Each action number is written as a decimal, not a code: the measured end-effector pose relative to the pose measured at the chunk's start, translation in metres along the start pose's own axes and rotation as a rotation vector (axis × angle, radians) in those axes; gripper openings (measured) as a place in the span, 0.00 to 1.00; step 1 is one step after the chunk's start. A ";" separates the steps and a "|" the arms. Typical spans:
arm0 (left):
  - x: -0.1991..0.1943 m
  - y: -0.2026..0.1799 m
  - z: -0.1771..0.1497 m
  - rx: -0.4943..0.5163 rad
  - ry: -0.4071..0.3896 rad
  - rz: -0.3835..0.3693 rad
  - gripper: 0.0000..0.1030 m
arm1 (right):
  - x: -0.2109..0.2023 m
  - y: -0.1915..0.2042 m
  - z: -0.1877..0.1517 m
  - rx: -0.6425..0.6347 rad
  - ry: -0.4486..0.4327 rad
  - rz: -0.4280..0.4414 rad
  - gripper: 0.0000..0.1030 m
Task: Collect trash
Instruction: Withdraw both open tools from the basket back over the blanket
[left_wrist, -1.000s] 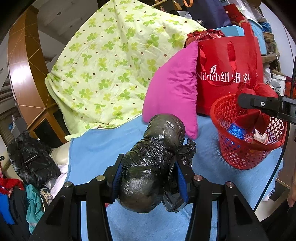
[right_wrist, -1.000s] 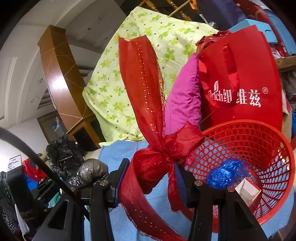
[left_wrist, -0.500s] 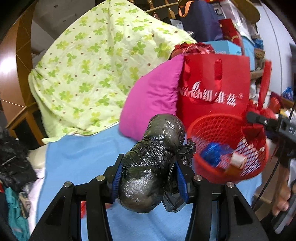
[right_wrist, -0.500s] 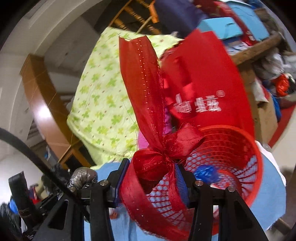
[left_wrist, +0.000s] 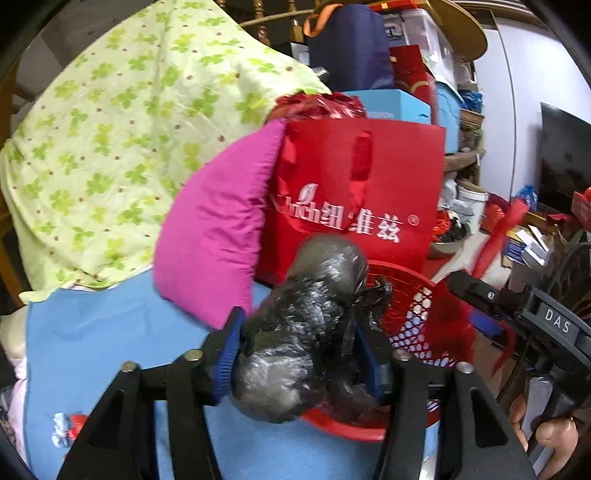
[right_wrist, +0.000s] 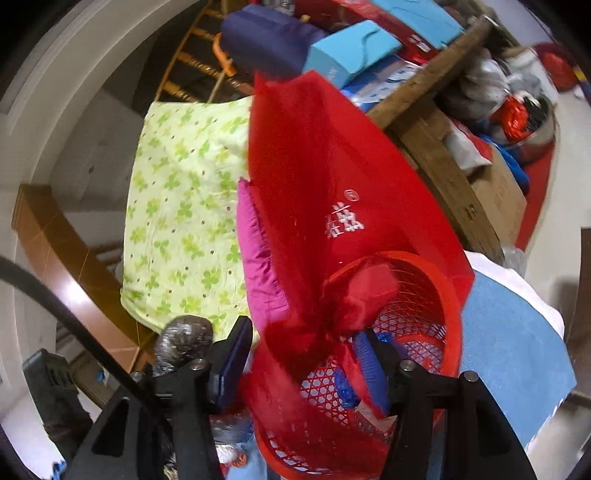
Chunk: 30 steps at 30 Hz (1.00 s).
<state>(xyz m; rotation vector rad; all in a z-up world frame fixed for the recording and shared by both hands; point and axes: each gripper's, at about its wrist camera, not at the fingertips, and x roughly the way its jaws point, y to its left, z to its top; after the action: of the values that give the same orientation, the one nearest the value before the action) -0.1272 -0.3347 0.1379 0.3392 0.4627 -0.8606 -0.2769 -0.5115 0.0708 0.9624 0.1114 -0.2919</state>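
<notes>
Cluttered shelves and stacked boxes fill the back of the room, and in front of them a bed with a pale blue sheet (left_wrist: 110, 332) carries a large green clover-print quilt (left_wrist: 122, 140) heaped at the left. A magenta pillow (left_wrist: 218, 236) leans against the quilt, touching a red paper carrier bag with white lettering (left_wrist: 354, 192) that stands upright behind a round red plastic mesh basket (right_wrist: 424, 295). Inside the basket lie a crumpled blue wrapper (right_wrist: 343, 391) and a small pale carton, only partly seen.

Seen from its own camera, the left gripper (left_wrist: 299, 354) points forward and somewhat down over the near rim of the basket. Its jaws are opening, with a lumpy black plastic trash bag wrapped into a long bundle (left_wrist: 306, 332) between the blue pads; the left pad looks to stand just off the plastic, while the bundle's tied end lies against the right pad. The bundle's far end reaches out over the basket.

At the right edge of the left view the right gripper (right_wrist: 306, 369) comes in from the side with part of the person's hand (left_wrist: 550, 435) on its handle. Its jaws are also opening, and a red gauzy ribbon tied in a bow (right_wrist: 332, 314) sits between the fingers, blurred, hanging over the basket's mouth with its tail draped down the near wall. Whether the pads touch the ribbon cannot be told.
</notes>
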 end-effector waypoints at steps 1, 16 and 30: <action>0.003 -0.002 0.000 0.001 0.002 -0.001 0.68 | -0.001 -0.003 0.001 0.018 0.001 0.002 0.75; -0.013 0.070 -0.063 -0.132 0.059 0.122 0.71 | 0.004 0.048 -0.015 -0.198 -0.043 0.030 0.78; -0.060 0.189 -0.150 -0.235 0.112 0.424 0.71 | 0.052 0.147 -0.104 -0.555 0.098 0.166 0.78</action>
<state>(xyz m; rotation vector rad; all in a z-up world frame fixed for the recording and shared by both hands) -0.0502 -0.1115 0.0609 0.2562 0.5648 -0.3712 -0.1799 -0.3572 0.1161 0.4305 0.1894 -0.0513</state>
